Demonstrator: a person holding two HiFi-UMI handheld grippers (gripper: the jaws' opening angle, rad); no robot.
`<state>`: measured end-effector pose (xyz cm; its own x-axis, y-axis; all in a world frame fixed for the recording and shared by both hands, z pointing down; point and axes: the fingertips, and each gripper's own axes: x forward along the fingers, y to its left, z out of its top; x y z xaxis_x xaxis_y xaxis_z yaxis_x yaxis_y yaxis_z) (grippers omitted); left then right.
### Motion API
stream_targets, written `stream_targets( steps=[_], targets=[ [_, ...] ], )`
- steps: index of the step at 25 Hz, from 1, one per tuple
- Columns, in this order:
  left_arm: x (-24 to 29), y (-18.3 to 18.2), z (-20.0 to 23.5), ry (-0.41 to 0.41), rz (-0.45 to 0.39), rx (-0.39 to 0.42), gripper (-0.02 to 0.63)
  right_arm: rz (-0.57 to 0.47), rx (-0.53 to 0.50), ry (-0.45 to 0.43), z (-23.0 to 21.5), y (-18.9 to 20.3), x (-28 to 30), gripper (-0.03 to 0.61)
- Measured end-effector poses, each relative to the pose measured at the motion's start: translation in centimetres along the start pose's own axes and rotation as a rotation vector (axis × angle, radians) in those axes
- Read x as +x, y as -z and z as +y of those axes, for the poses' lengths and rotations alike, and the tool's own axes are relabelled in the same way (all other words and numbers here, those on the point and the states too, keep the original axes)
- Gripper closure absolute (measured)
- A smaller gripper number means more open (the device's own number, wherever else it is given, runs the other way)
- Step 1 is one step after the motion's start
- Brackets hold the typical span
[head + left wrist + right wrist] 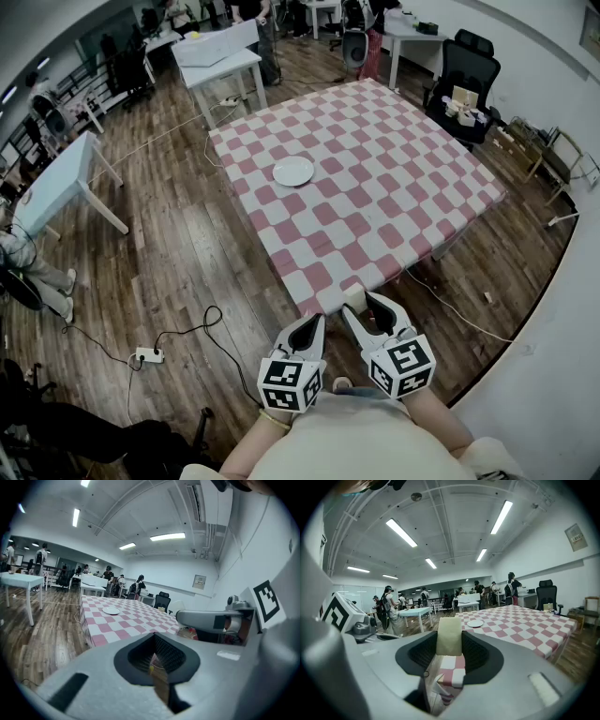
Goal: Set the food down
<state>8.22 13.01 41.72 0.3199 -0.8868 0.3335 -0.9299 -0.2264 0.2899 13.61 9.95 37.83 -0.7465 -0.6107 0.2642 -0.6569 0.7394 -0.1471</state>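
Observation:
The food, a pale cream block [449, 636], stands upright between the pads of my right gripper [449, 645], which is shut on it. In the head view the block [353, 296] pokes out at the tips of the right gripper [364, 303], just over the near corner of the pink-and-white checked table [375, 187]. A white plate [292, 171] lies empty further up the cloth; the same plate [475, 624] shows ahead in the right gripper view. My left gripper [314, 326] hangs beside the right one, short of the table, shut with nothing in it.
A power strip [148, 355] and cables lie on the wooden floor to the left. White tables [56, 183] stand at left and back, and a black office chair [464, 70] beyond the far right corner. People stand at the back of the room.

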Motion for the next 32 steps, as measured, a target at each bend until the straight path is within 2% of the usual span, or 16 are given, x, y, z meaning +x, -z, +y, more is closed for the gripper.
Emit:
stream_targets(
  steps=[4,8,13,17,32],
  targets=[
    [-2.4,0.0,-2.0,0.017,-0.021,0.02,0.612,0.001,0.0,0.01,1.2,0.7,-2.6,0.41],
    [-4.7,-0.5,-2.5,-0.006,-0.052,0.041,0.612,-0.007,-0.015,-0.017,3.2,0.8,-4.1,0.411],
    [-6.5,-0.3,-2.8,-0.048,-0.103,0.001,0.612,-0.012,-0.053,-0.055,4.8,1.0,-5.4,0.41],
    [-7.0,0.4,-3.1,-0.067,-0.107,-0.015,0.612,-0.009,-0.054,-0.094,5.4,1.4,-5.9,0.41],
    [-5.3,1.2,-3.4,-0.131,-0.106,-0.032,0.612,-0.002,-0.07,-0.141,3.1,1.6,-5.0,0.411]
  ],
)
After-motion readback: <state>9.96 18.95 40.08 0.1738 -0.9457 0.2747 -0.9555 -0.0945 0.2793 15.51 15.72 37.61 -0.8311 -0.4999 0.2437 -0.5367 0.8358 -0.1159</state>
